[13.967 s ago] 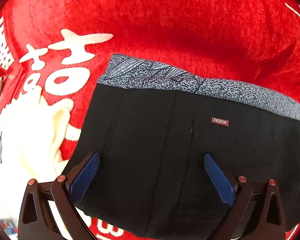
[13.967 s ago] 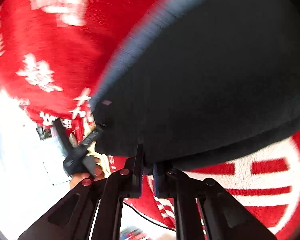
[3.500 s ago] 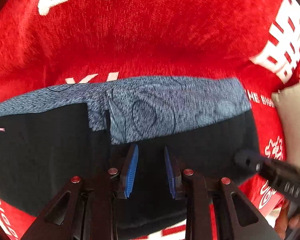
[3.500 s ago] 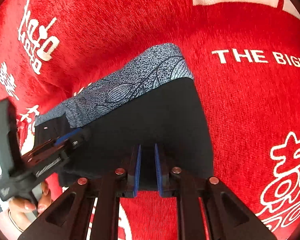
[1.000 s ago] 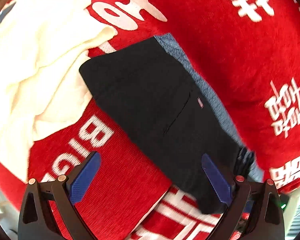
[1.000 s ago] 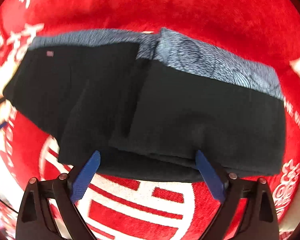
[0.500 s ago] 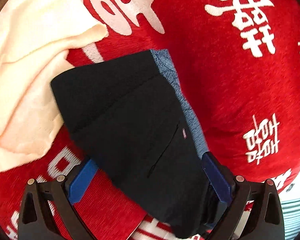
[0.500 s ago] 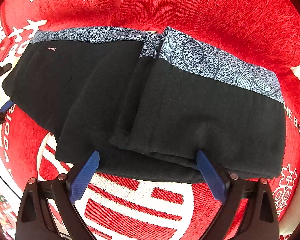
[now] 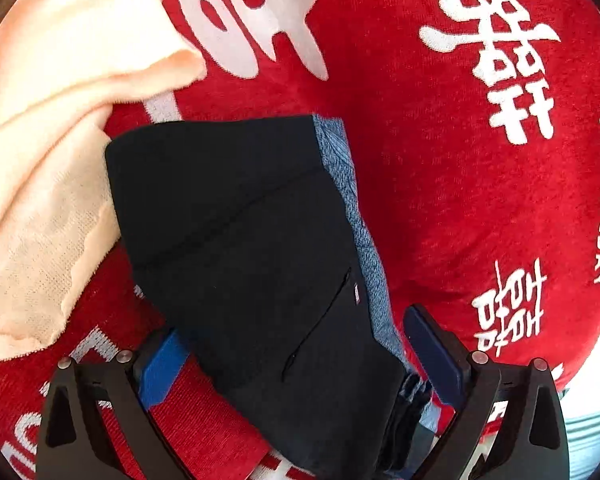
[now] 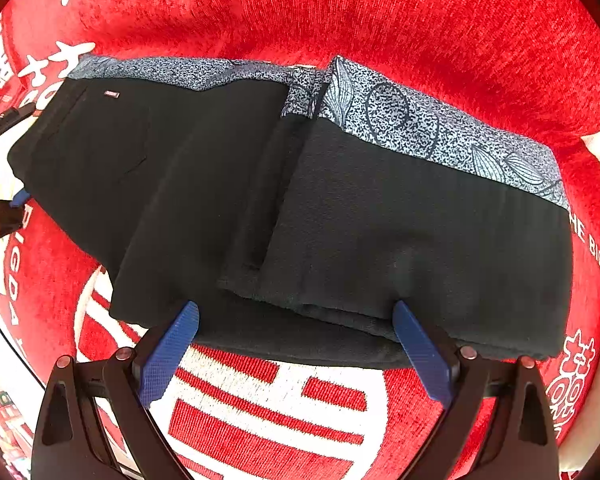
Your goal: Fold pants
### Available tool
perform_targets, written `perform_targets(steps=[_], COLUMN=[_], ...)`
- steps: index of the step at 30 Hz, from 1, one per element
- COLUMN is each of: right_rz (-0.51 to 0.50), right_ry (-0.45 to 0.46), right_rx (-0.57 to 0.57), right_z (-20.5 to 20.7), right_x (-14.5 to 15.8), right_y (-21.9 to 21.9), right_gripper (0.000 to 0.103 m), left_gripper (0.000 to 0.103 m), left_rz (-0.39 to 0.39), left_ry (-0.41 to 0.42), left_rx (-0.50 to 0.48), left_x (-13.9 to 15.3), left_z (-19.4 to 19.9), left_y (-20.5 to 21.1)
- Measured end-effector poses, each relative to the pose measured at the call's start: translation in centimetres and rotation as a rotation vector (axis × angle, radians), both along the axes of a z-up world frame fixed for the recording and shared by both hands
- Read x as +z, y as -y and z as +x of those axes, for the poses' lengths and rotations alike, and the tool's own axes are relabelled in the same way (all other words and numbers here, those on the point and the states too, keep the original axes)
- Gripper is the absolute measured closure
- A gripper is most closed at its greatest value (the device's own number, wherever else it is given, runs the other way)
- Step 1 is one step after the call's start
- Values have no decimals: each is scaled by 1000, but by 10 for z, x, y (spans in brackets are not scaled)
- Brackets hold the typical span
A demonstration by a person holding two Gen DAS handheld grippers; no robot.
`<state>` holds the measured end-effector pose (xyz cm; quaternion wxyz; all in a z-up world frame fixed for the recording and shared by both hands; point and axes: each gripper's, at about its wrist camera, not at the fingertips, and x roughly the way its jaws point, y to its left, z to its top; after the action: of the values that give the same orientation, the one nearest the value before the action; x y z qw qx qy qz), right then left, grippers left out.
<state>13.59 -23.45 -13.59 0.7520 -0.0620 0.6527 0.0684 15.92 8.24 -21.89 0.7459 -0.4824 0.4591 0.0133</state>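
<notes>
The black pants (image 10: 340, 216) with a blue-grey patterned waistband (image 10: 440, 136) lie folded on the red cloth, one end lapped over the middle. My right gripper (image 10: 296, 344) is open at the near edge of the folded stack, holding nothing. My left gripper (image 9: 296, 356) is open and straddles the end of the pants (image 9: 252, 240), one finger on either side, near the small label (image 9: 356, 300). The left gripper also shows in the right wrist view (image 10: 0, 200) at the far left, held in a hand.
A cream garment (image 9: 44, 152) lies on the red cloth (image 9: 460, 184) beside the end of the pants, touching it. The cloth carries white characters and lettering. The cloth's edge and a pale surface (image 9: 592, 408) show at the lower right.
My left gripper has moved closer along the pants, which now fill more of its view. My right gripper has barely moved. Both stay open.
</notes>
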Motion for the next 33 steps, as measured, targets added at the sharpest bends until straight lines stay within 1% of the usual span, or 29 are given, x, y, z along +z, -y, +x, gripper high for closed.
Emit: perform_targets(steps=[2, 3, 4, 5, 6, 7, 8, 9, 10, 11, 13, 15, 17, 20, 22, 23, 25, 26, 27, 29, 31, 33], right_rz=[4, 4, 6, 5, 7, 14, 34, 46, 62, 87, 140, 210, 288, 377, 409, 427, 442, 439, 432, 382, 357, 308], right_ry=[-2, -3, 1, 10, 18, 30, 43, 47, 51, 54, 44, 13, -14, -54, -97, -130, -171, -206, -228, -282, -320, -370], right_rx=[7, 11, 12, 13, 15, 15, 13, 14, 16, 20, 20, 20, 22, 54, 97, 137, 190, 237, 261, 323, 362, 403], right_z=[1, 2, 3, 4, 5, 7, 10, 13, 17, 23, 37, 55, 78, 108, 126, 138, 150, 159, 163, 173, 179, 181], right_x=[1, 4, 9, 15, 21, 29, 40, 46, 54, 62, 73, 81, 89, 100, 106, 110, 113, 115, 115, 111, 107, 96], right_y=[1, 2, 3, 3, 4, 4, 5, 5, 5, 5, 0, -7, -21, -47, -72, -92, -120, -144, -157, -197, -224, -254], right_gripper=[4, 4, 4, 4, 4, 4, 4, 4, 4, 4, 4, 4, 4, 4, 4, 4, 4, 3, 3, 3, 2, 2], left_gripper=[2, 5, 10, 30, 53, 62, 70, 73, 74, 75, 76, 76, 76, 76, 76, 76, 76, 76, 76, 76, 76, 76], left_rz=[68, 120, 181, 232, 278, 315, 323, 332, 351, 396, 525, 670, 786, 904, 952, 980, 1007, 1022, 1033, 1049, 1066, 1081], left_ry=[-50, -75, -104, -131, -160, -187, -191, -186, -178, -166, -133, -88, -54, -16, 1, 10, 20, 25, 25, 33, 45, 55], left_rx=[-32, -47, -63, -77, -88, -95, -100, -105, -118, -138, -190, -255, -314, -389, -421, -437, -450, -455, -457, -463, -470, -475], left_x=[4, 8, 11, 13, 14, 14, 14, 16, 20, 26, 42, 57, 66, 73, 76, 77, 79, 80, 83, 85, 87, 89], left_z=[9, 13, 18, 20, 22, 23, 23, 22, 21, 21, 20, 15, 12, 5, 4, 2, 3, 5, 11, 10, 9, 7], left_y=[10, 17, 24, 28, 32, 33, 33, 34, 37, 43, 64, 89, 114, 135, 146, 151, 156, 160, 165, 169, 174, 176])
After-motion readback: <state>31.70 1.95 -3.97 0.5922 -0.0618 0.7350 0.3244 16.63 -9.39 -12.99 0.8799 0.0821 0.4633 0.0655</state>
